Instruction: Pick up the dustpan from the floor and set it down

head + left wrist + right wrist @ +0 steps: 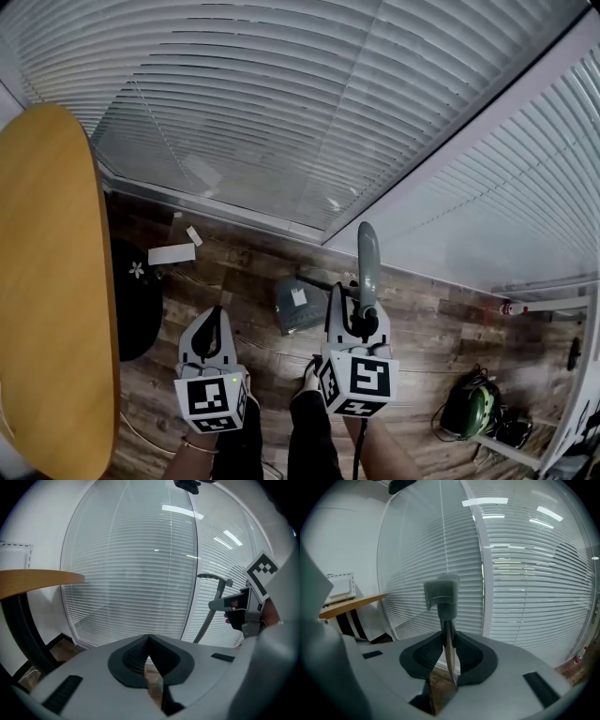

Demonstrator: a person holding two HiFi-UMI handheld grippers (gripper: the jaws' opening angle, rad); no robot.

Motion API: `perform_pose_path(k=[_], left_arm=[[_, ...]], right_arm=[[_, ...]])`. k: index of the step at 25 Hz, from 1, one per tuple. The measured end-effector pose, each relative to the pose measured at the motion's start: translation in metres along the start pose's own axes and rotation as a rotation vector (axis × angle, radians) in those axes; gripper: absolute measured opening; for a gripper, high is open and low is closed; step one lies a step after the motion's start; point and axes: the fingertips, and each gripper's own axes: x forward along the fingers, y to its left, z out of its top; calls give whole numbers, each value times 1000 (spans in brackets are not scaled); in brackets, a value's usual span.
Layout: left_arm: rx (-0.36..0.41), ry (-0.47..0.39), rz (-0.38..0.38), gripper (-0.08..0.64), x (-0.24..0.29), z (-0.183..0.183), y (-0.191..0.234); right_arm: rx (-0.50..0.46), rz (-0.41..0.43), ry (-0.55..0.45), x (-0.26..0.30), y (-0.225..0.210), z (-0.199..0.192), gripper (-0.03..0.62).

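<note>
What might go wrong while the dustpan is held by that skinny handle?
The right gripper pinches only the thin stem of the dustpan handle, so it might twist or slip through the pads. The dustpan's pan sits off to one side of that grip, so it may swing and knock the window blinds close behind.

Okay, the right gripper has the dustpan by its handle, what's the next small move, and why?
Probably ease the right gripper down until the dustpan sits flat on the wood floor, then open. Its jaws are clamped on the thin stem of the handle, and the left gripper is shut and empty, giving no support.
</note>
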Motion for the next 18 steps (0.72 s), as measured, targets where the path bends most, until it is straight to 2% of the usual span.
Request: perform_pose_path(k=[5, 11, 18], left_arm=[[1, -10, 9, 6, 1, 4, 18], [-11, -14, 1, 5, 5, 6, 45], [-15, -28, -3, 5, 8, 15, 55]], right_arm=[[-43, 21, -6, 8, 30, 5, 103], [-5, 13, 9, 25, 47, 9, 103], [41, 9, 43, 47, 71, 11, 103]])
